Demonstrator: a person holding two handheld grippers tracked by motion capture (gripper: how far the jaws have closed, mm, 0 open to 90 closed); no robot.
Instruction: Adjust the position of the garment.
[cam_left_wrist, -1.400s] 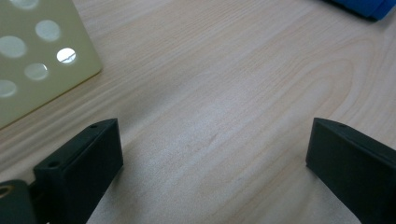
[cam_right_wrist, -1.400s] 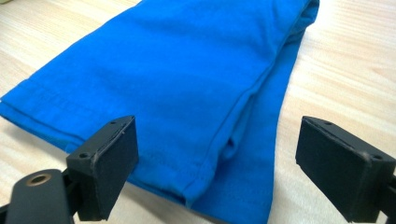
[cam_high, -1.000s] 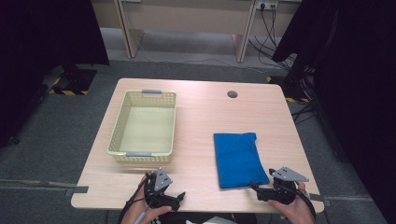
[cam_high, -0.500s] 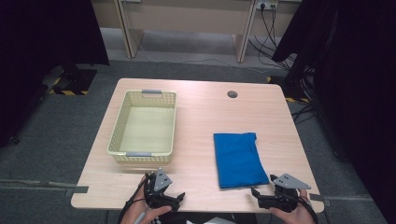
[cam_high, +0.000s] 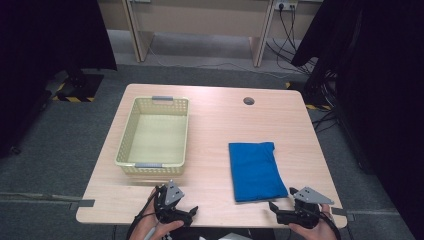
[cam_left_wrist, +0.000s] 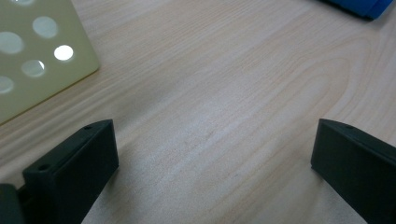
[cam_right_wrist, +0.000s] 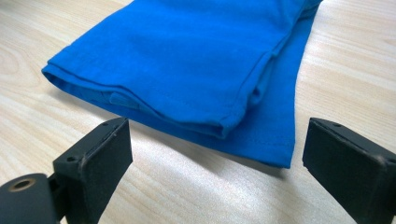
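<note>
Cloth (cam_high: 255, 171): blue, folded flat, right half of worktop (cam_high: 215, 125), short edge toward near edge; layered hem and folds visible in right gripper view (cam_right_wrist: 187, 70).
Basket (cam_high: 154, 136): pale yellow, perforated, left half of worktop, nothing inside; corner seen in left gripper view (cam_left_wrist: 32, 51).
Right claw (cam_high: 280, 212): near-right corner of worktop, jaws spread wide, nothing between them, aimed at near edge of cloth, just short of it, not touching.
Left claw (cam_high: 187, 214): near edge, below basket, jaws spread wide over bare wood, well apart from cloth.
Step in hand: likely approach to cloth, grasp not yet made.
Next move: probably ease right claw forward, lower jaw under the hem, upper over all layers, then close; low angle needed to avoid pushing cloth away.
</note>
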